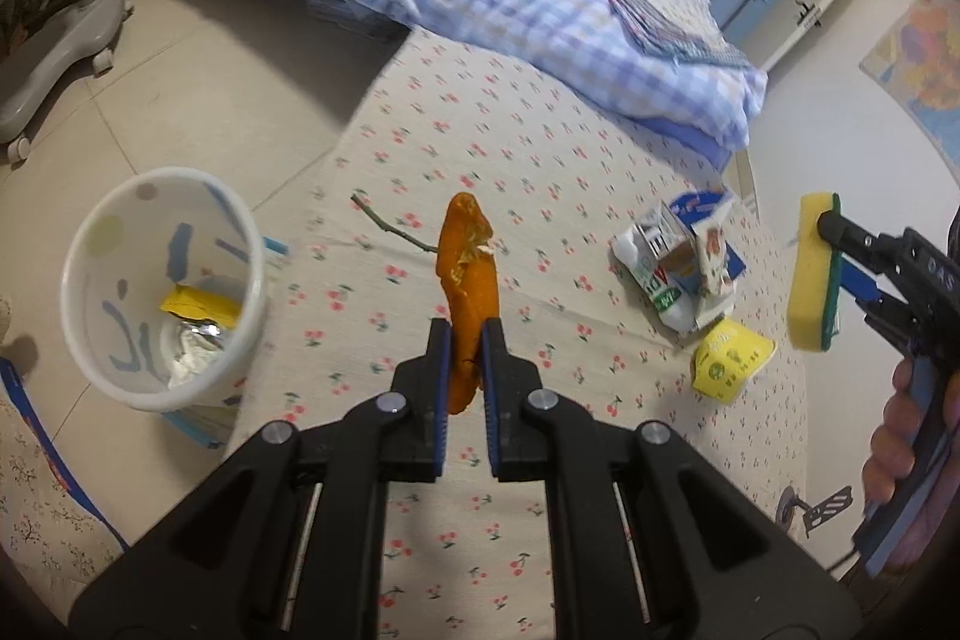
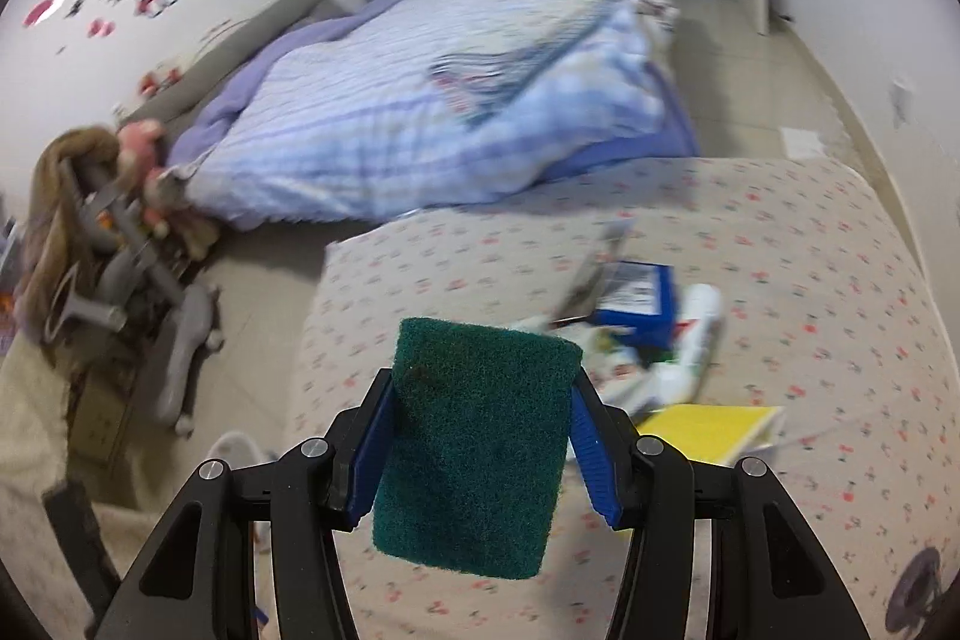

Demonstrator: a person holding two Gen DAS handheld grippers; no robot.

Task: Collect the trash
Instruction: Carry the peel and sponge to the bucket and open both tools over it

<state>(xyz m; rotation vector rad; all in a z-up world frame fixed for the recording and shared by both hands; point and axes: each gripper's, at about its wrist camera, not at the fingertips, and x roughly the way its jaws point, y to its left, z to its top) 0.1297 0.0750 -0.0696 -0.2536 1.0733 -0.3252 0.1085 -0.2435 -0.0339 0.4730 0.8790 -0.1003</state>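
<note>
Reference: the white bin (image 1: 162, 292) on the floor. Right of it, my left gripper (image 1: 466, 340) pinches the orange peel (image 1: 467, 274) narrowly; a weak hold risks dropping it short of the bin. Far right, my right gripper (image 2: 480, 400) clamps the sponge (image 2: 474, 436) at mid-width; carton litter (image 1: 684, 268) could be missed.

Left claw (image 1: 465, 340) clamped on orange peel (image 1: 467, 274) above bed (image 1: 540, 148). White bin (image 1: 162, 286) at left; sponge (image 1: 810, 274) gripped by right claw (image 1: 831, 226).
</note>
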